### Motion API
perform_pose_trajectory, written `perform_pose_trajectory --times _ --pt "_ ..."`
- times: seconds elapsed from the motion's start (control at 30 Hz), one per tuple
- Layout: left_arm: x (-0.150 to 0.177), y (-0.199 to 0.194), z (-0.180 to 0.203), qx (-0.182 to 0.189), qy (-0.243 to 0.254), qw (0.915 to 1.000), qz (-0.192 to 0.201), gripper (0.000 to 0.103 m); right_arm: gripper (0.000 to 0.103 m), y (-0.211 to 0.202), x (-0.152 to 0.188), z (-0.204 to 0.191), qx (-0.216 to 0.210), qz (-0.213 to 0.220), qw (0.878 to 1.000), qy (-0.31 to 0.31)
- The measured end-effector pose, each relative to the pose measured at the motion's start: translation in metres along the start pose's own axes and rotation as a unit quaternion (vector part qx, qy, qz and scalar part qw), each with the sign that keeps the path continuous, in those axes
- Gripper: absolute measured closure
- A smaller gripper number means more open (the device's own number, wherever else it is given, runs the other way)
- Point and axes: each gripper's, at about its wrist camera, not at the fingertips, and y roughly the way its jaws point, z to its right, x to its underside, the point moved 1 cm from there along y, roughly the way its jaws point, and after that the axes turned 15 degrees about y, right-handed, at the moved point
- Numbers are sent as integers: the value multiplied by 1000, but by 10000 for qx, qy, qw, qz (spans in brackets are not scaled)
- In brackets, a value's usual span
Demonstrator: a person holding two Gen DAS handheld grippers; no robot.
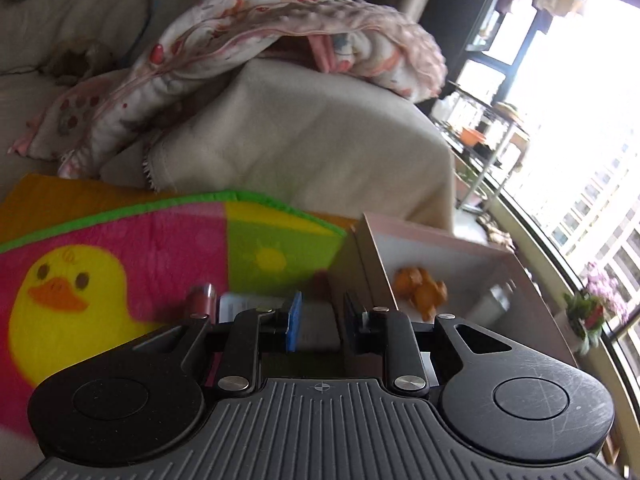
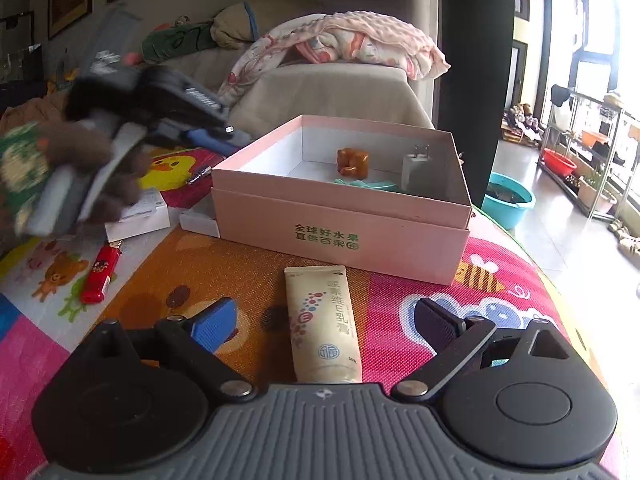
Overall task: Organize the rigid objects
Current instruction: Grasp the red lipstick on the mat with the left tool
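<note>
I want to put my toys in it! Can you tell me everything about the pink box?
The pink box looks like stiff cardboard, pale pink outside and white inside, with green Chinese writing printed on its front wall. It is open on top and seems to sit nested in a second pink piece, perhaps its lid. It rests flat on the colourful play mat, in front of the sofa. Inside lie a small orange toy, a white charger plug and something teal. Nothing grips it.

Home living room: sofa (image 2: 332,92), play mat (image 2: 224,268)
</note>
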Motion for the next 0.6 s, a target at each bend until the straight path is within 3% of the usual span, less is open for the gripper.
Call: perform_pose_trajectory --times 0.07,0.17,0.23,0.37,0.6 --pt "-9 24 -6 -85 -115 9997 -177 78 7 1 1 2 -37 -51 9999 134" --pt "-8 55 -13 -226 -105 9967 -773 79 7 3 2 2 10 -109 9998 150" --pt "-5 52 -13 -132 88 9973 -720 81 7 -1 3 4 16 -45 9999 140" --pt "7 34 -3 342 800 9924 -868 82 7 1 1 13 -34 -133 9995 275" --pt "51 -25 22 916 1299 9817 -1051 83 7 11 0 11 -138 -356 9989 286"
